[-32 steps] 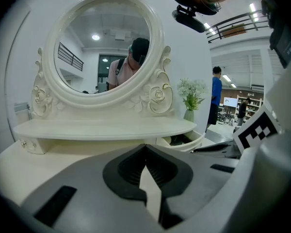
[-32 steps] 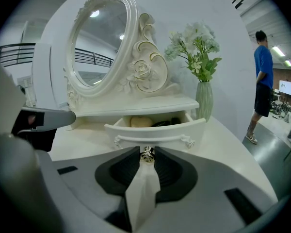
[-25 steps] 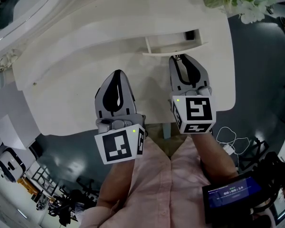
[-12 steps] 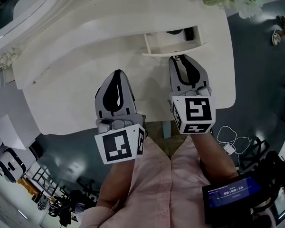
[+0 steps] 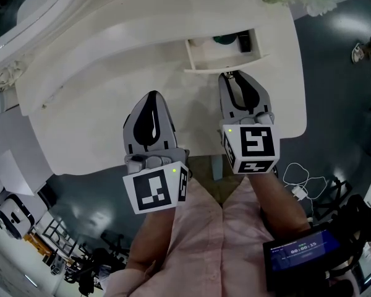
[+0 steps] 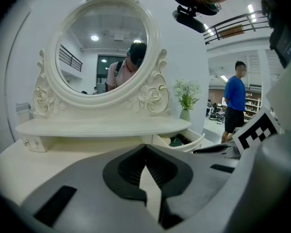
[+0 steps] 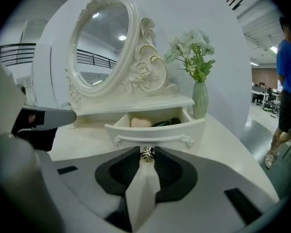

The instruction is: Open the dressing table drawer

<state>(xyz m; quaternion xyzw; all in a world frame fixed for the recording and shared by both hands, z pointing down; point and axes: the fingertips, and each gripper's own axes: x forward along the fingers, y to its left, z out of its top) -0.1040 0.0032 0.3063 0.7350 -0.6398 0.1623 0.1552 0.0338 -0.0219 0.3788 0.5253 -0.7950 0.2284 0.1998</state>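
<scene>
My right tongs are closed to a narrow gap on the small metal knob at the middle of the drawer front, one pad on each side of it. My left tongs are shut tip to tip with nothing between them. They hover over the bare bench to the left, well apart from the drawer.

Compared with a second ago, both tongs sit in almost the same place in the head view. More of the drawer's inside shows now, though. Back then the opening was mostly pale with a dark corner; now a dark green thing shows in it as well.

The drawer stands pulled out from under the shelf that carries the oval mirror, at the right-hand end of the bench. Inside it lie a pale rounded thing on the left, a dark green thing in the middle and a dark thing at the right; I cannot tell what any of them is. A pale green vase with white flowers stands on the bench just beside the drawer's right end.
</scene>
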